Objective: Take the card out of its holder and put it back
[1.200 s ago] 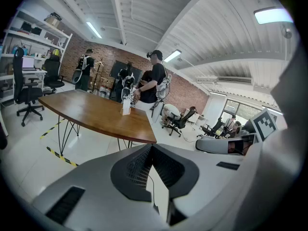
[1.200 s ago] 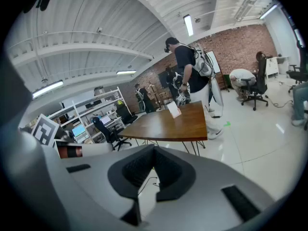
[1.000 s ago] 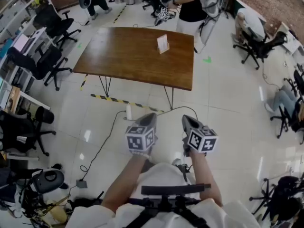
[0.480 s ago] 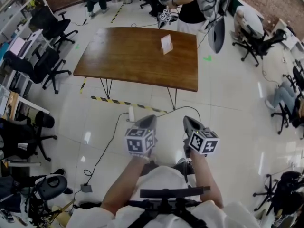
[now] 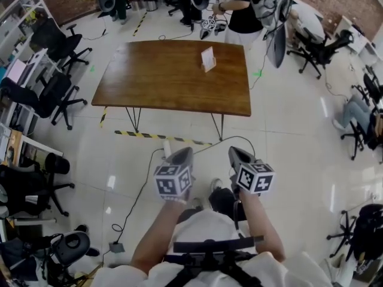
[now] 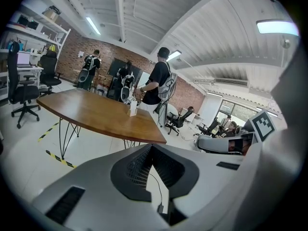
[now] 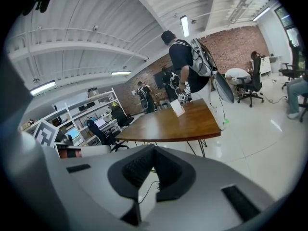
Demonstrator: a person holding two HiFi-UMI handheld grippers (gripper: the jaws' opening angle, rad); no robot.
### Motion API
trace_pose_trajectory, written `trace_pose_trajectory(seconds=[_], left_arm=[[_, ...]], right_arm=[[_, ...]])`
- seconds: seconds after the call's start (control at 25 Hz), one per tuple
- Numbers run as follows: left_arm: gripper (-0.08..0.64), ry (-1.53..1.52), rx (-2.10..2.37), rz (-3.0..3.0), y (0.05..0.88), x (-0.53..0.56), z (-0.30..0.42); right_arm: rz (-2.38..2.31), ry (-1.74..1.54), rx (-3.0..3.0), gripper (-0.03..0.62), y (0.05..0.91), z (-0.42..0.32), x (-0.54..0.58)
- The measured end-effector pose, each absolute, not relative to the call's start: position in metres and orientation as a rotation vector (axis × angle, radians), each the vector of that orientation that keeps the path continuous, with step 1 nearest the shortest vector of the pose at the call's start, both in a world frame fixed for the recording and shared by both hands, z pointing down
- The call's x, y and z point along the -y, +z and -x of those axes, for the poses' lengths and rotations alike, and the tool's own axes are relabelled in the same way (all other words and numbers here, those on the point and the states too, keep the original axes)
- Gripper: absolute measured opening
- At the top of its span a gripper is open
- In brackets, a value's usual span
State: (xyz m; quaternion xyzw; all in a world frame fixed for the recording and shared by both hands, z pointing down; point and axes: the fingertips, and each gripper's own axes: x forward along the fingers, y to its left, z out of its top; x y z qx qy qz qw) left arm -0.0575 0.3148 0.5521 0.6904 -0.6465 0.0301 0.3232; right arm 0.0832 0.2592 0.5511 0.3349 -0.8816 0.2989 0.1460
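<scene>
Task not yet begun: the card (image 5: 206, 56) is seen upright in its holder (image 5: 209, 68) on the far surface (image 5: 161, 79), well apart from left tongs (image 5: 182, 155) and right tongs (image 5: 237, 154), both held closed, empty.

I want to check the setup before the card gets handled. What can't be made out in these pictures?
- Card and holder: too small in every view to tell card from holder or read any print.
- Person beside the table: upper body cut off by the head view's top edge.
</scene>
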Motion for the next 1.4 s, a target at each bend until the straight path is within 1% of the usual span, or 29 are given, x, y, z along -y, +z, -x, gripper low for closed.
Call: trace_pose_trajectory(seconds=[0.28, 0.6, 1.4], left_arm=[[0.000, 0.084, 1.692, -1.812, 0.555, -0.298, 0.066], [0.000, 0.121, 1.674, -1.826, 0.565, -0.251, 0.074], [0.000, 0.159, 1.692, -1.838, 0.557, -0.032, 0.119]], right_arm=[[-0.983, 0.911, 2.541, 0.003, 0.557, -0.076, -0.243], [-0.937, 0.904, 2.542, 0.003, 0.564, -0.046, -0.194], [-0.837, 0.942, 2.602, 0.003, 0.559, 0.008, 0.013]])
